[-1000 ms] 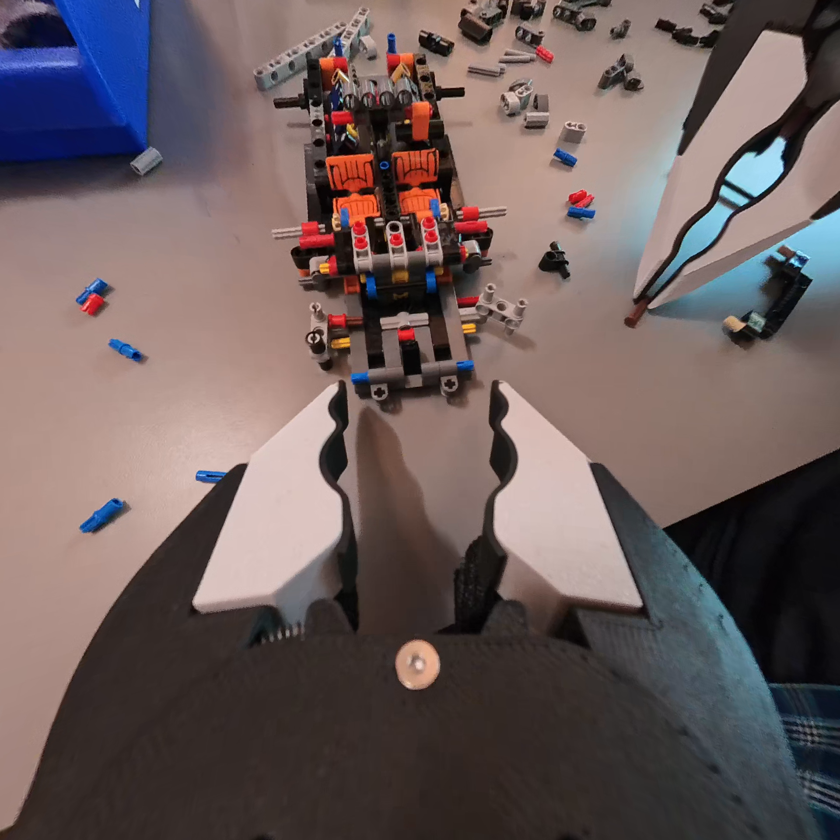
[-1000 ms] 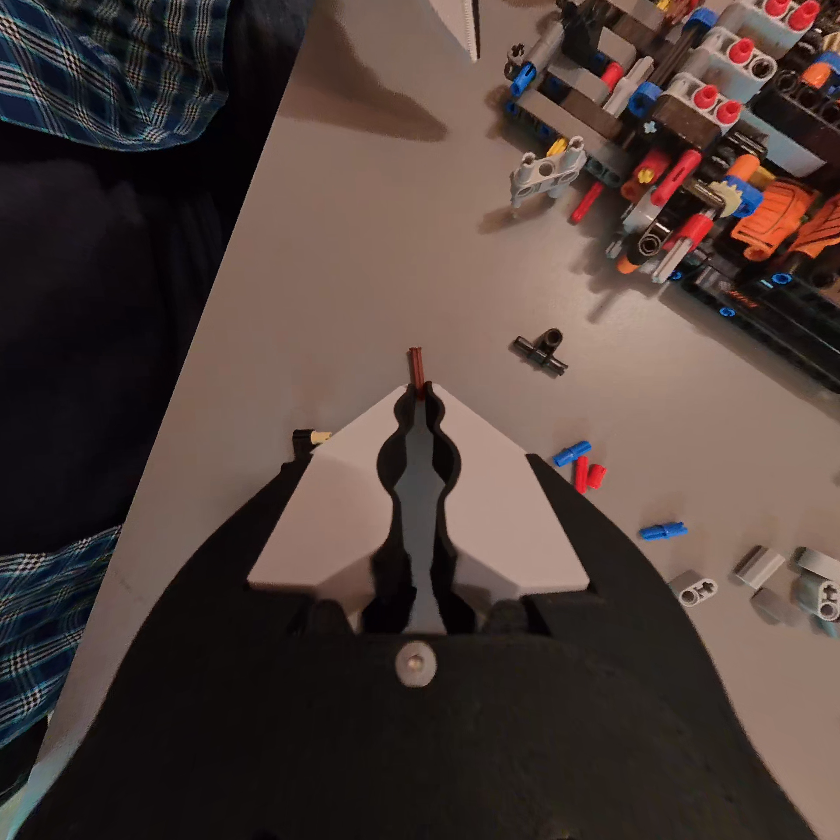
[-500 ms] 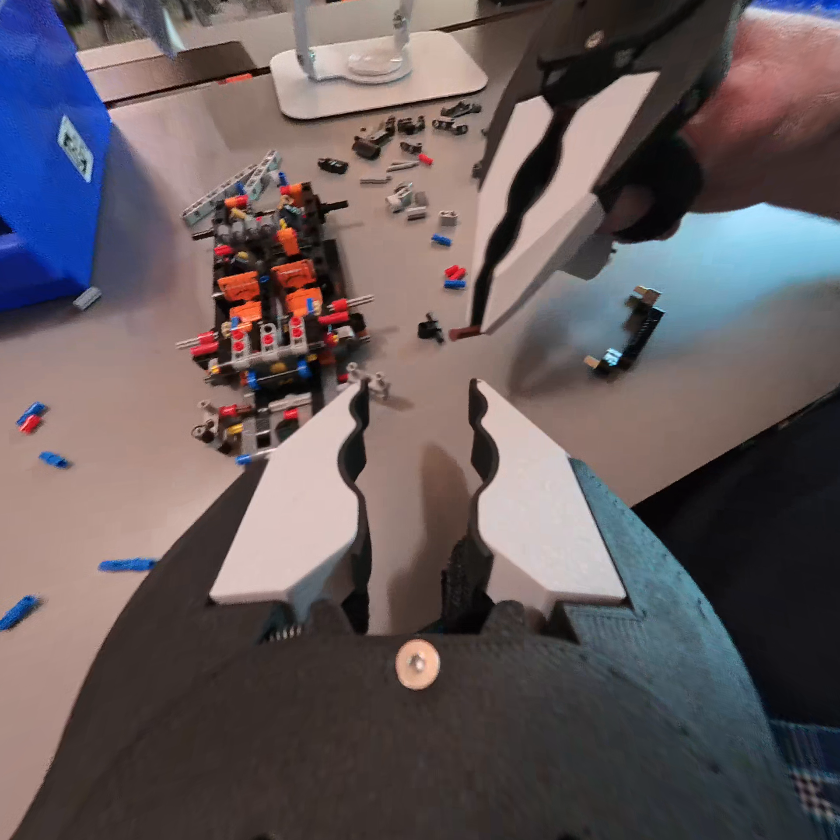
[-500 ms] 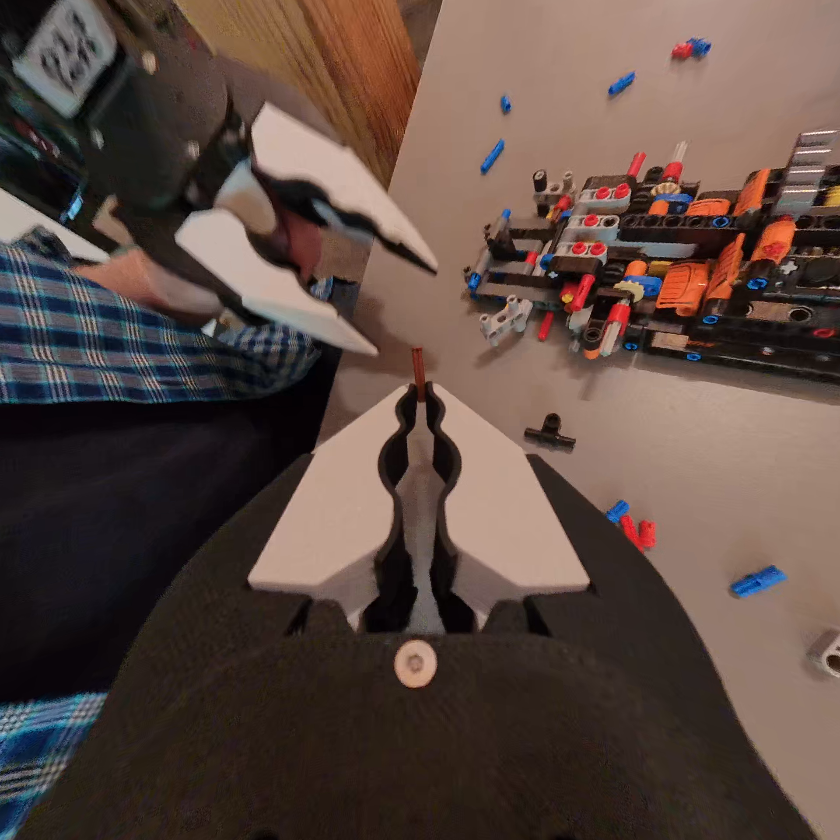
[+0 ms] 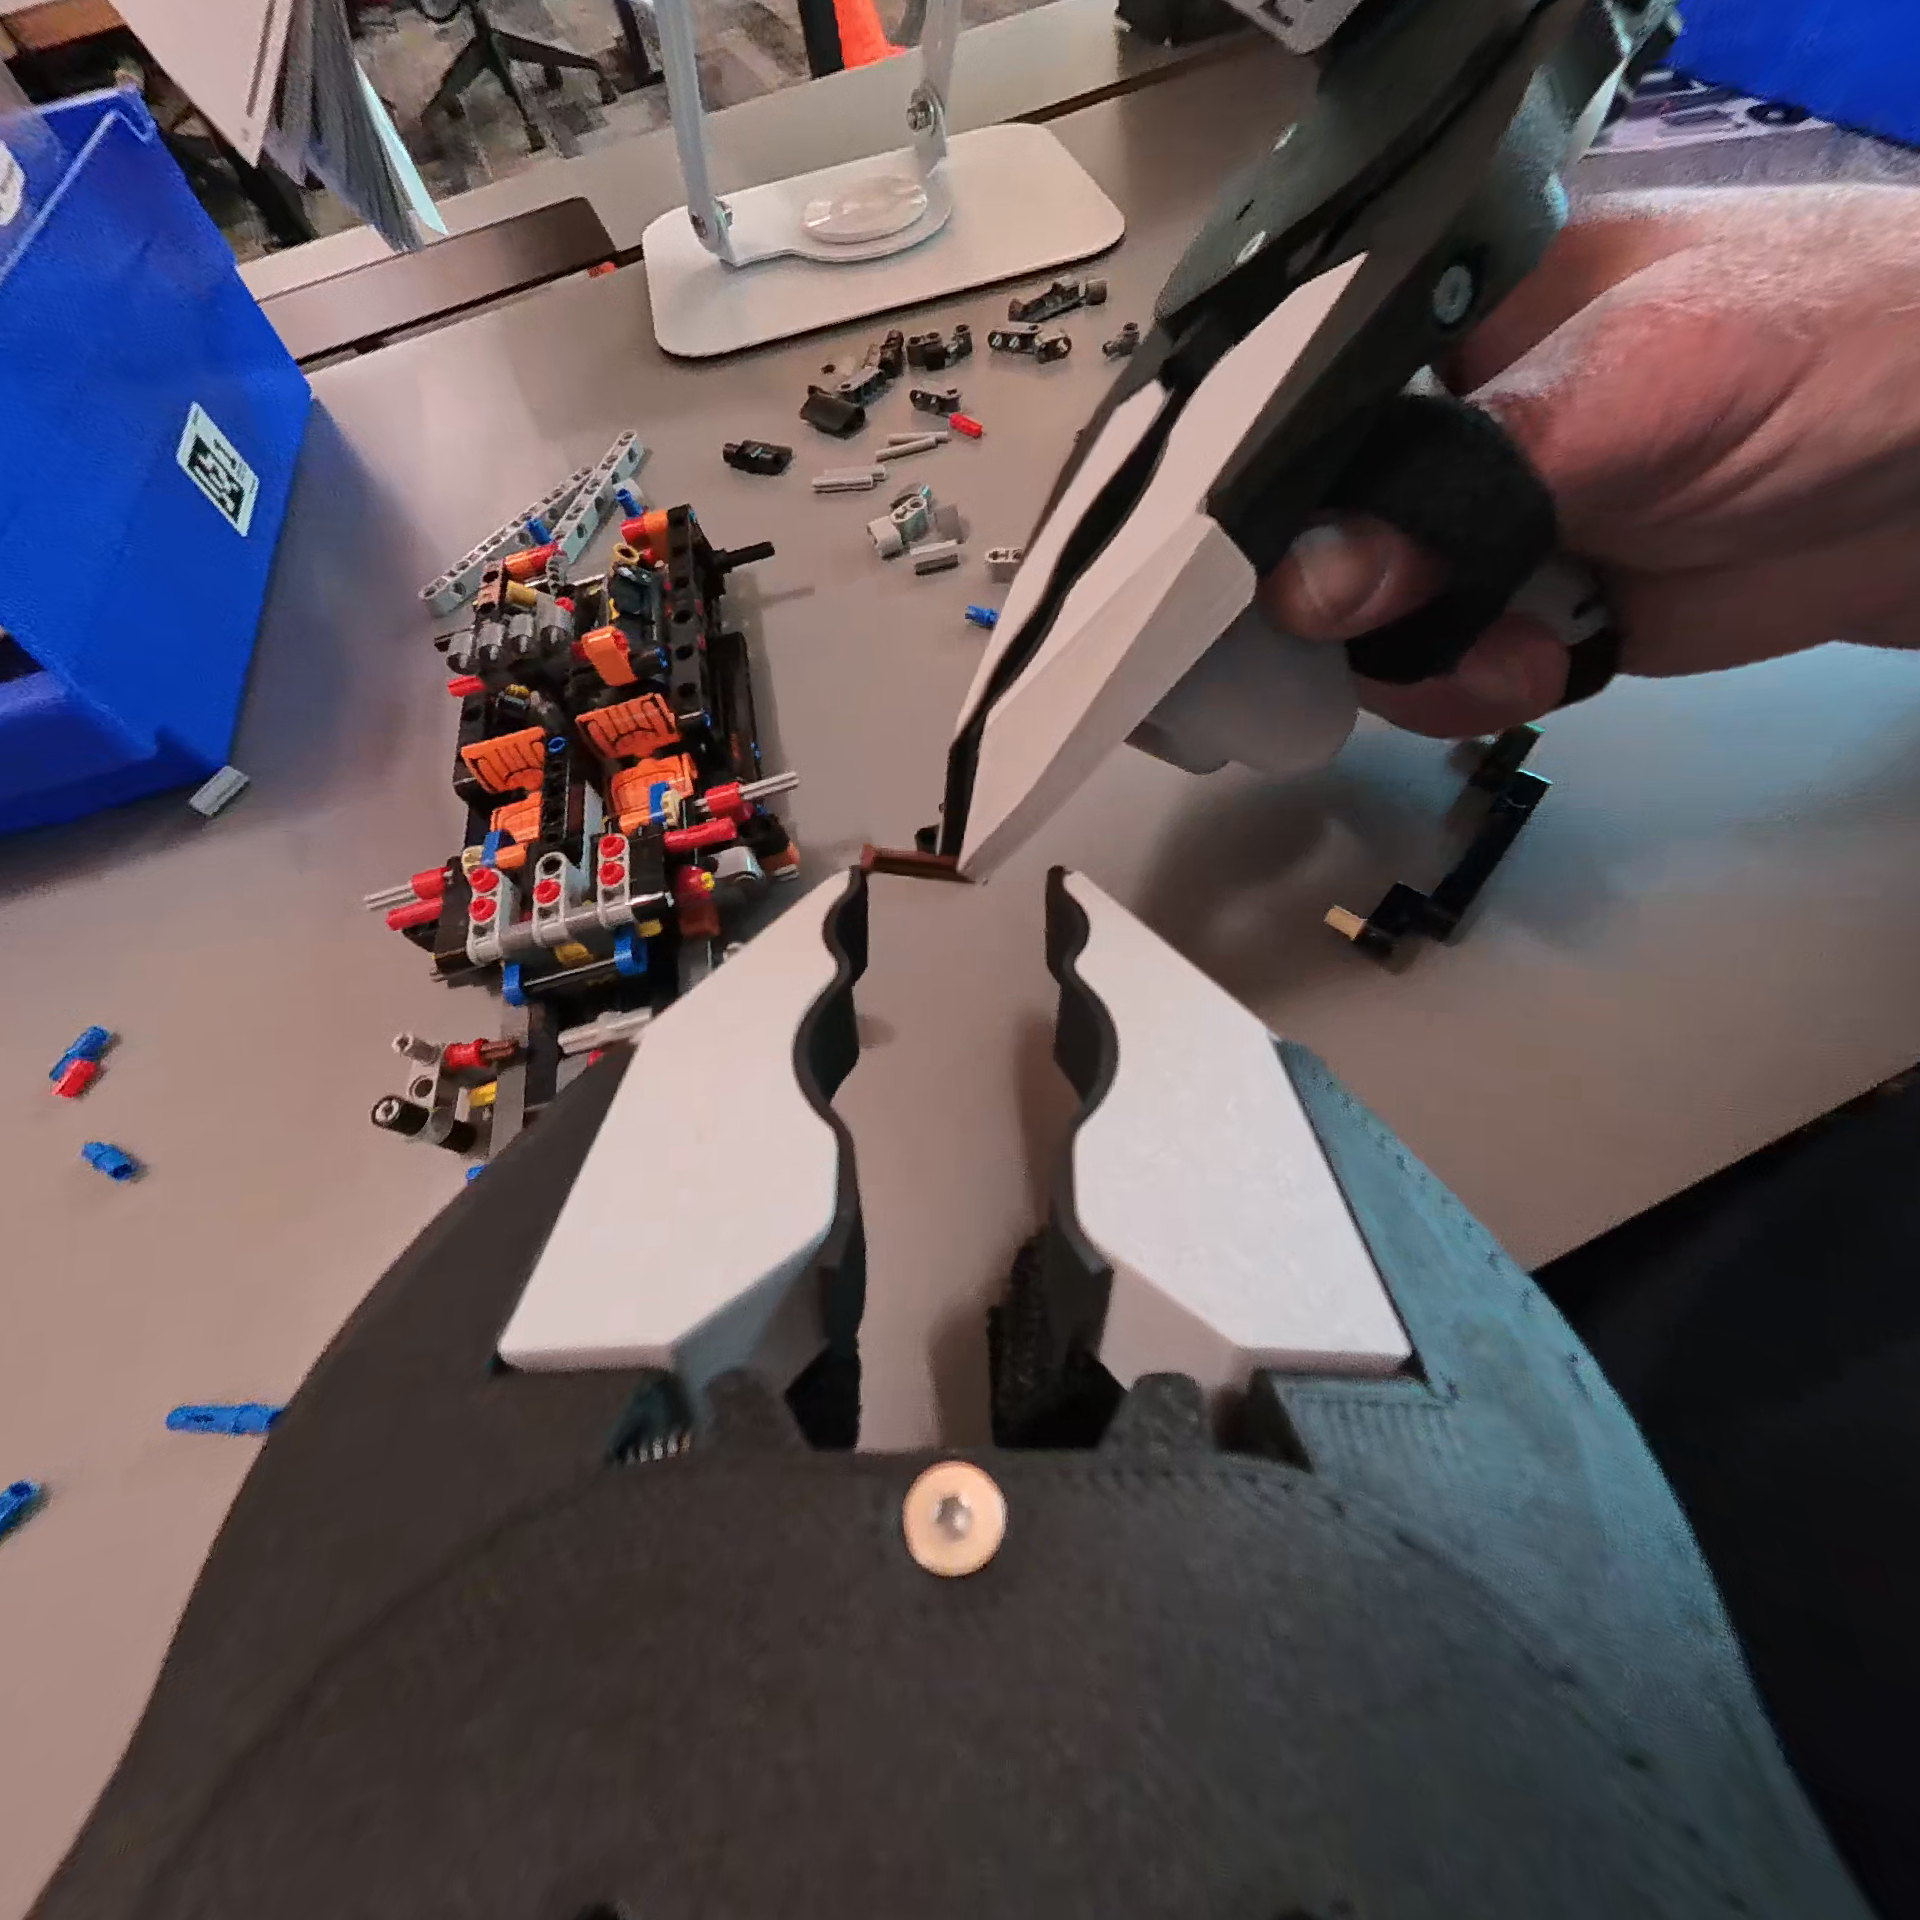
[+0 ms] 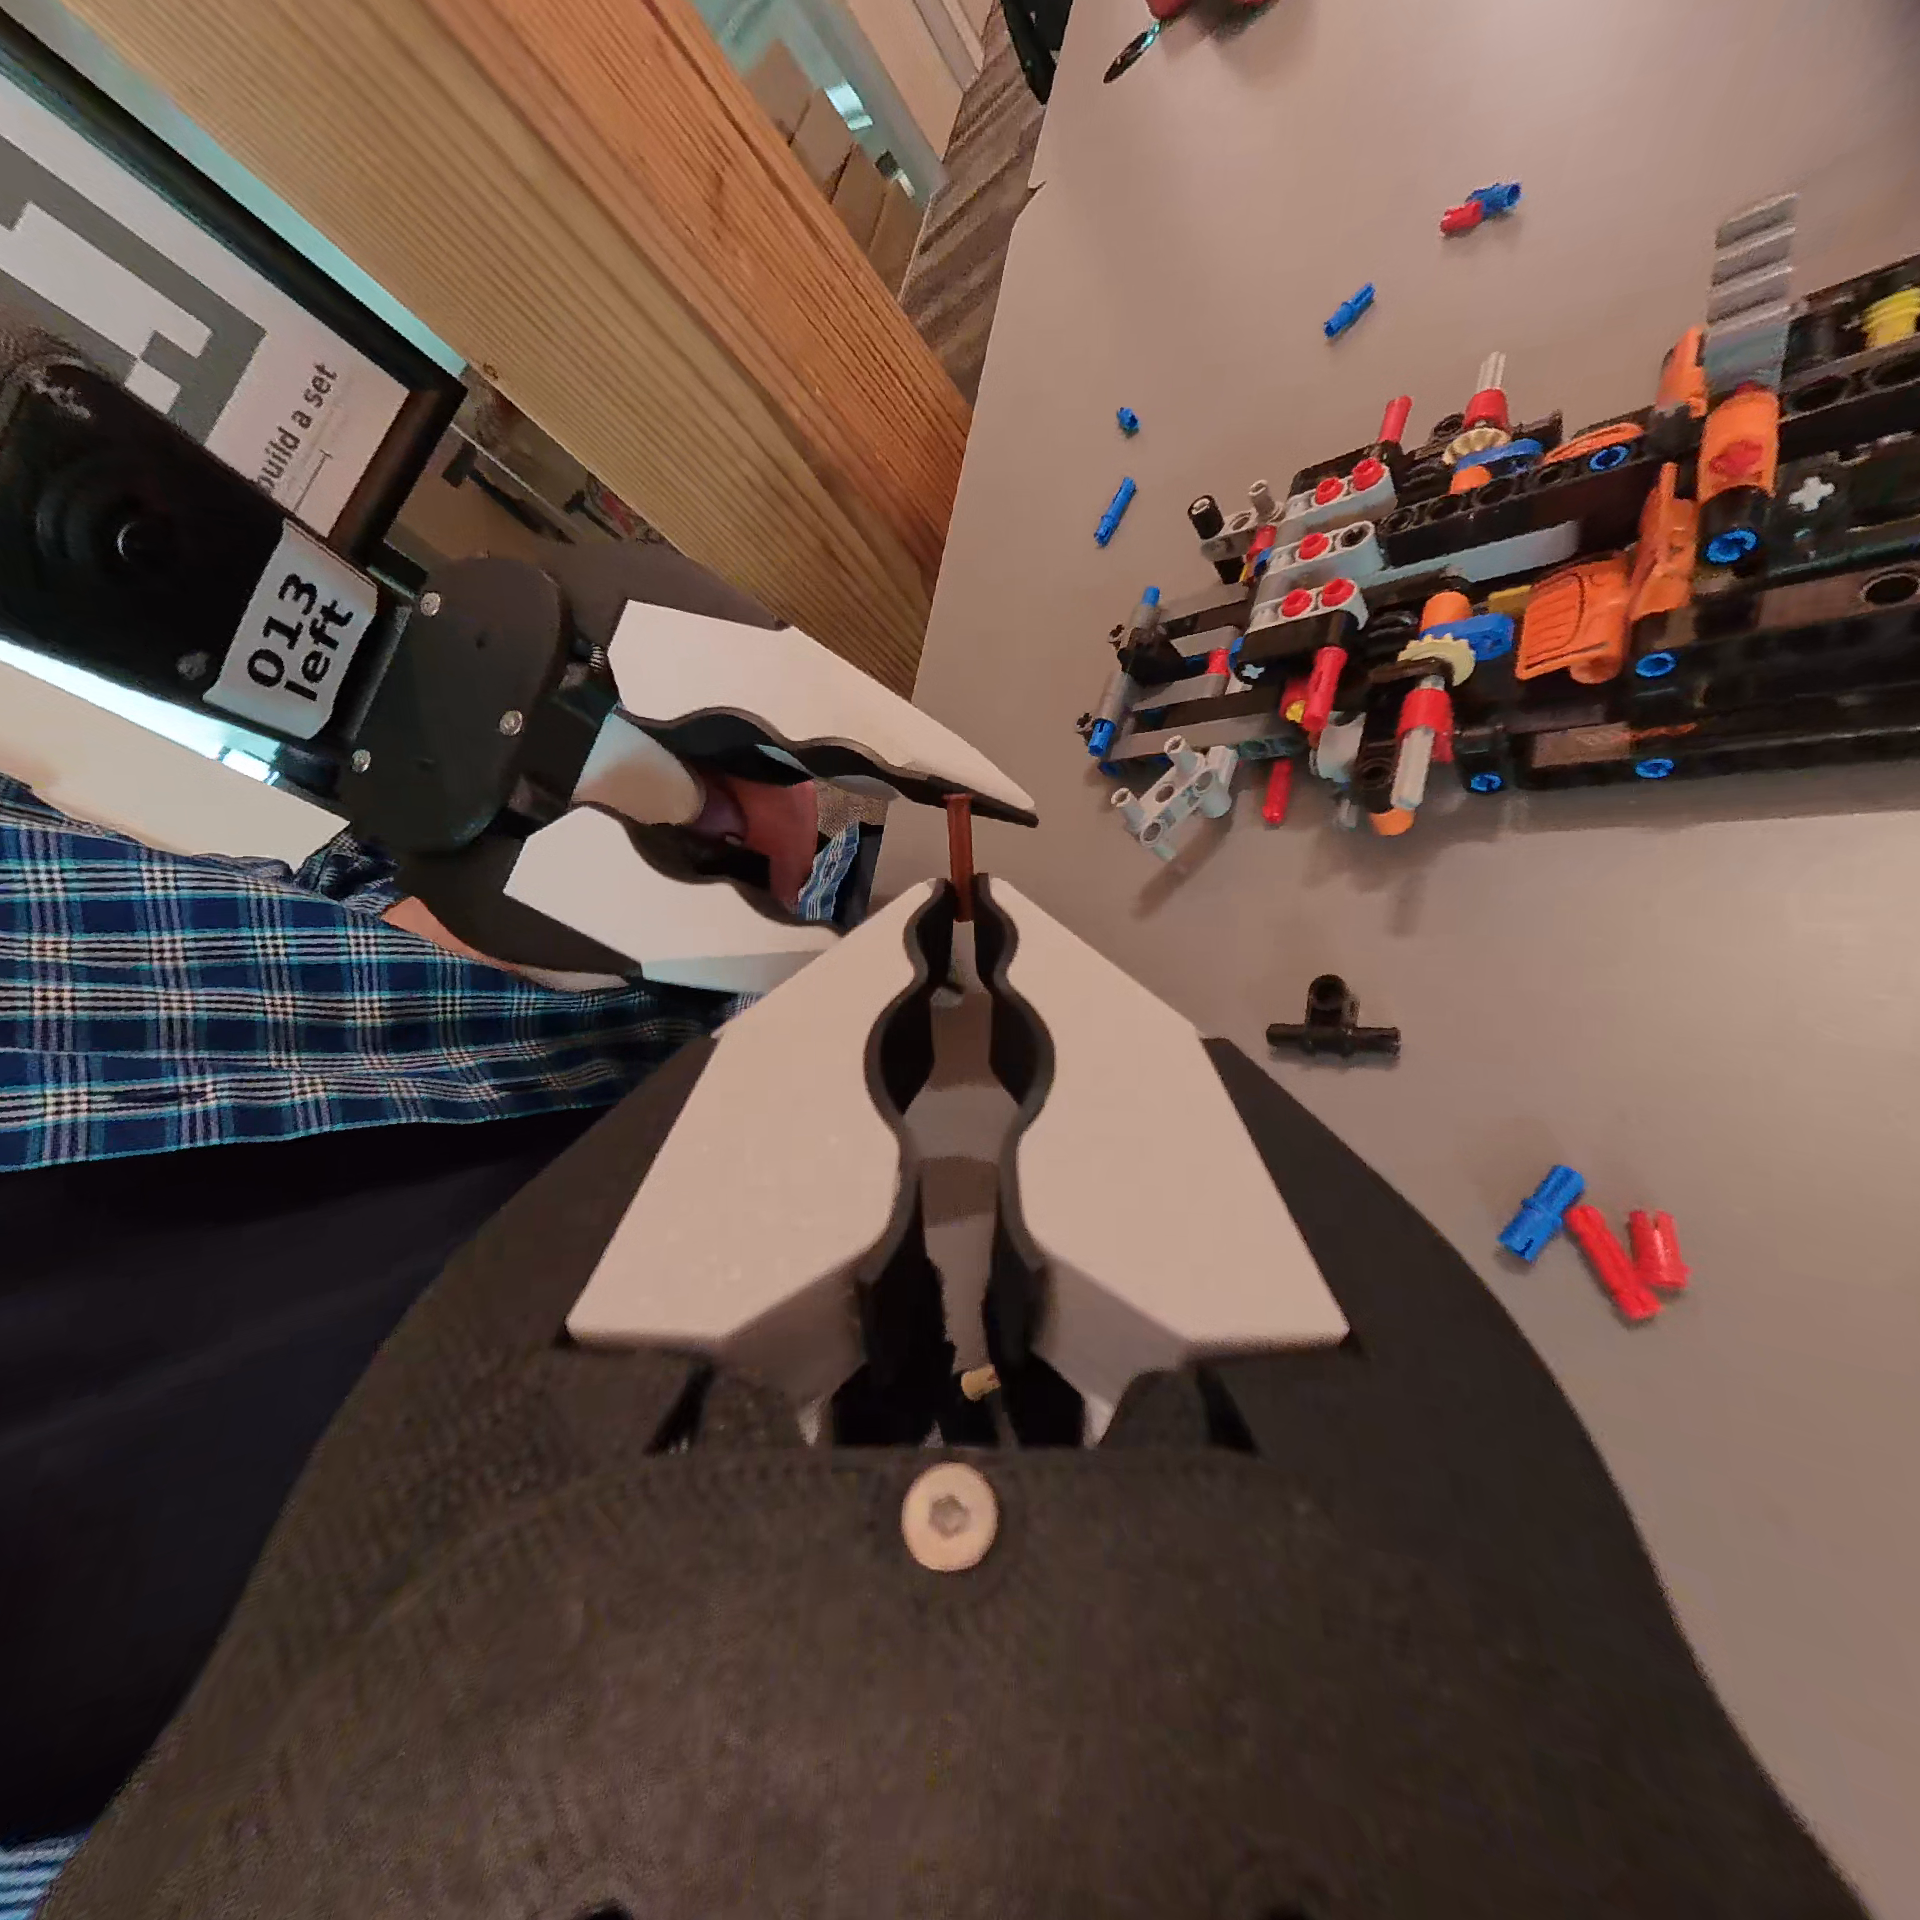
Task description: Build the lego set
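Observation:
The part-built lego car (image 5: 603,790) in black, orange, red and grey lies on the grey table (image 5: 260,987); it also shows in the right wrist view (image 6: 1558,644). My right gripper (image 6: 961,896) is shut on a thin brown axle (image 6: 961,857) that sticks out past its tips. My left gripper (image 5: 956,894) is open and empty, held above the table. The axle (image 5: 914,862) lies across the left gripper's tips, its free end touching one of the fingers (image 6: 831,717). The right gripper's fingers (image 5: 1091,644) come in from the upper right.
A blue bin (image 5: 104,520) stands at the left and a white stand base (image 5: 883,239) at the back. Loose grey and black parts (image 5: 904,520), a black sub-assembly (image 5: 1455,862), a black connector (image 6: 1330,1023) and blue and red pins (image 6: 1600,1236) lie around. The table's near edge is close. The grippers are tip to tip, or close to it.
Both grippers have risen off the table and come together. The right one has brought the brown axle to the tips of the left one, which has stayed open.

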